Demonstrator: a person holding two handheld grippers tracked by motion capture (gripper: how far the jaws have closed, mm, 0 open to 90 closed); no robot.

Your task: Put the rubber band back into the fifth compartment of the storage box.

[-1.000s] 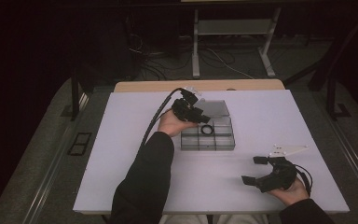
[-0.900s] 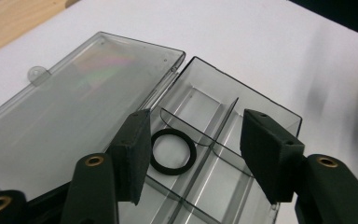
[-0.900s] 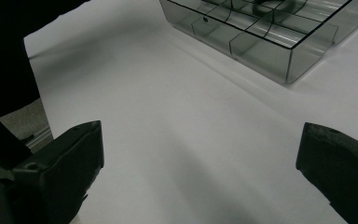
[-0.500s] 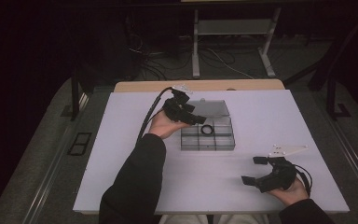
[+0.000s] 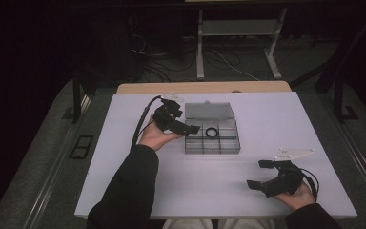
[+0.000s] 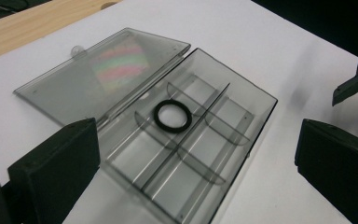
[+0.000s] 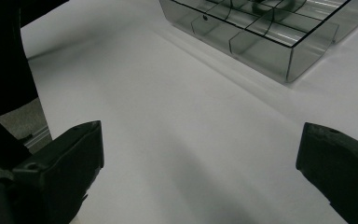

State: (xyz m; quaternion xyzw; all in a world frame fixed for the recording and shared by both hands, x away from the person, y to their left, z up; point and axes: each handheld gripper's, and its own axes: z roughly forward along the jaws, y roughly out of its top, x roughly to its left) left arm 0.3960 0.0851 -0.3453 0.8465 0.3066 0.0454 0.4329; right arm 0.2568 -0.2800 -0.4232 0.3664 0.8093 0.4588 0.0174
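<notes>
The left gripper (image 5: pixel 190 128) has been drawn back from over the box (image 5: pixel 212 138) to its left side, and its jaws have just been opening; they are spread wide with nothing between them. A black ring (image 6: pixel 173 115) is left in a compartment of the open box, mid-desk (image 5: pixel 267 114). The right gripper (image 5: pixel 260 173) is held open near the desk's near right corner.

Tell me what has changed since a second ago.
The left gripper has drawn back from over the clear box toward its left edge, and its jaws have just been opening; nothing is between them. The black ring lies in a middle compartment of the box. The right gripper, open and empty, the box and its flat-open lid stayed put.
</notes>
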